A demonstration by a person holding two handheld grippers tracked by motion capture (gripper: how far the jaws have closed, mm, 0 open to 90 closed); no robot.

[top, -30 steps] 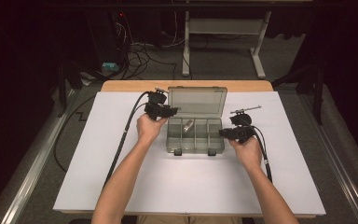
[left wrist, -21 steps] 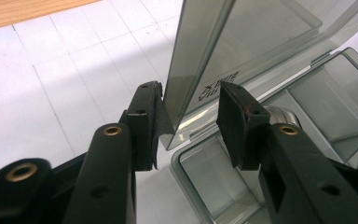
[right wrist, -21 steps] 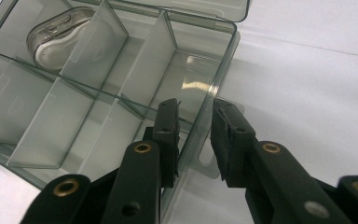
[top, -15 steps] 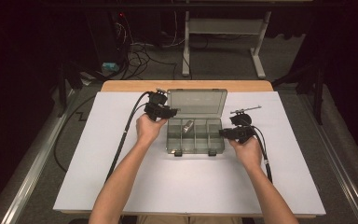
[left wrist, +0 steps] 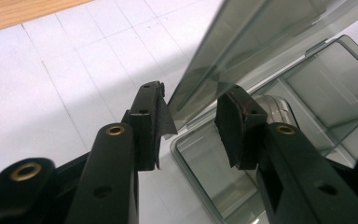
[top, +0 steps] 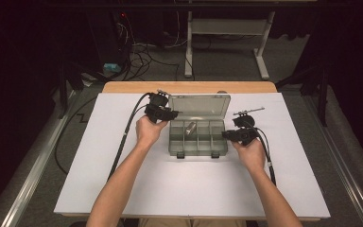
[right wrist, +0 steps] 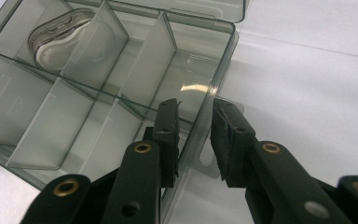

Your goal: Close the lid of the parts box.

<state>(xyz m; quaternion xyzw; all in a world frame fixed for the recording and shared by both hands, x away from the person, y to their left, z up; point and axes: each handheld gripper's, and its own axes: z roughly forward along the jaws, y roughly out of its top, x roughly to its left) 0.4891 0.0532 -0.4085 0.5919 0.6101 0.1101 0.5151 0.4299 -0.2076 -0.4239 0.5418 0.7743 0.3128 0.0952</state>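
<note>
A smoky clear compartment box (top: 217, 140) lies open on the white table, its lid (top: 199, 106) standing up at the back. A small silvery-white piece (top: 189, 127) (right wrist: 58, 39) rests in one rear compartment. My left gripper (top: 172, 113) (left wrist: 191, 112) is at the box's rear left corner. Its jaws have just been closing and stand astride the lid's side edge (left wrist: 200, 70), with a gap still showing. My right gripper (top: 224, 135) (right wrist: 195, 114) straddles the box's right wall (right wrist: 200, 126), one jaw inside and one outside, and neither pad presses on it.
The white tabletop (top: 189, 189) stretches wide toward the person, with a wooden strip (top: 189, 87) along its far edge. The left gripper's cable (top: 123, 142) trails down the left side. Beyond the table are floor cables and a white desk frame (top: 227, 28).
</note>
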